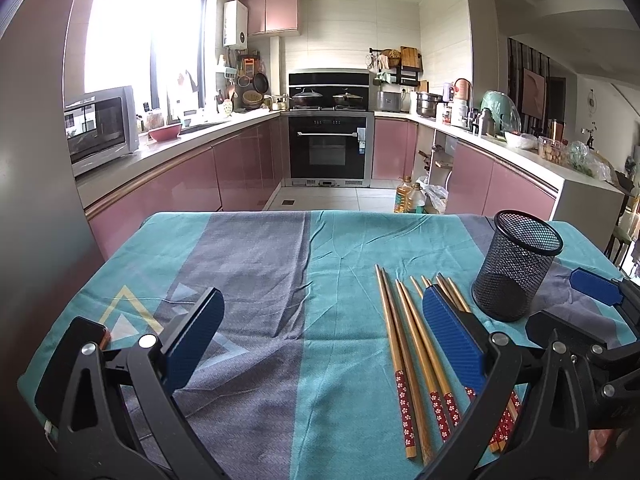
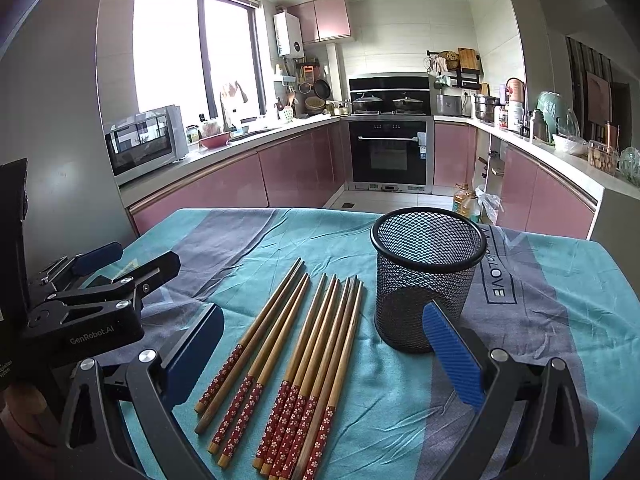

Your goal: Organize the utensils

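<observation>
Chopsticks (image 2: 296,364): about ten, flat beside one mesh cup (image 2: 426,276); both tongs (image 1: 320,340) (image 2: 320,350) wide open, empty.

bare cloth (image 1: 260,280) left of the chopsticks (image 2: 296,344); mesh cup (image 2: 428,276) stands close right.

My left gripper (image 1: 320,332) has dark blue ribbed pads on black arms, and my right gripper (image 2: 324,344) shows the same, its right pad a brighter blue. The chopsticks (image 2: 304,344) are golden-brown wood, their near ends wrapped in red with small white flowers. The mesh cup (image 2: 426,276) to their right is black wire net. The tablecloth (image 1: 260,280) runs in teal and grey-purple bands, with a yellow triangle outline at the left and dark lettering at the far right. The cabinets (image 2: 296,168) beyond are glossy pink.
</observation>
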The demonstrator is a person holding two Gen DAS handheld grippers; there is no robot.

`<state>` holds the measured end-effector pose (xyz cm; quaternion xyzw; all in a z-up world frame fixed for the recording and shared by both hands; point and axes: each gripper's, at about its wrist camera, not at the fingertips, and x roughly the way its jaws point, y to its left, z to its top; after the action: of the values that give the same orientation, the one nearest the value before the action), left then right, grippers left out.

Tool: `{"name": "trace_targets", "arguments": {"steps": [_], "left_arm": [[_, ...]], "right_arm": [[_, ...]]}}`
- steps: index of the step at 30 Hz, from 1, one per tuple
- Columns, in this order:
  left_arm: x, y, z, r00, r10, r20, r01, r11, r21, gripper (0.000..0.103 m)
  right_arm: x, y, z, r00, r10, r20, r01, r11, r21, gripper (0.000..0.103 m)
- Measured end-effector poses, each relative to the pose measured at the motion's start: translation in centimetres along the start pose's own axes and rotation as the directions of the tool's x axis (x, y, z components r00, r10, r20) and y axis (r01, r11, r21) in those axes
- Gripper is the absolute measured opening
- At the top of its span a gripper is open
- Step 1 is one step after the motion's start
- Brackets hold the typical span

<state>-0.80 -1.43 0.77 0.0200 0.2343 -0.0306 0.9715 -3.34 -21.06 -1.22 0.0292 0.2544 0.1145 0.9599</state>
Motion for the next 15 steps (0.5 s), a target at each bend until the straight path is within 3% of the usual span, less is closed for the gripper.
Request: {"name": "trace_targets", "arguments": {"steps": [15], "left_arm": [[0.53, -0.01, -0.24, 1.0, -0.005, -0.021, 0.005, 1.0, 0.004, 0.096]], "right_arm": [[0.34, 0.31, -0.04, 1.0, 0.011, -0.016, -0.011, 1.0, 0.0, 0.094]]}}
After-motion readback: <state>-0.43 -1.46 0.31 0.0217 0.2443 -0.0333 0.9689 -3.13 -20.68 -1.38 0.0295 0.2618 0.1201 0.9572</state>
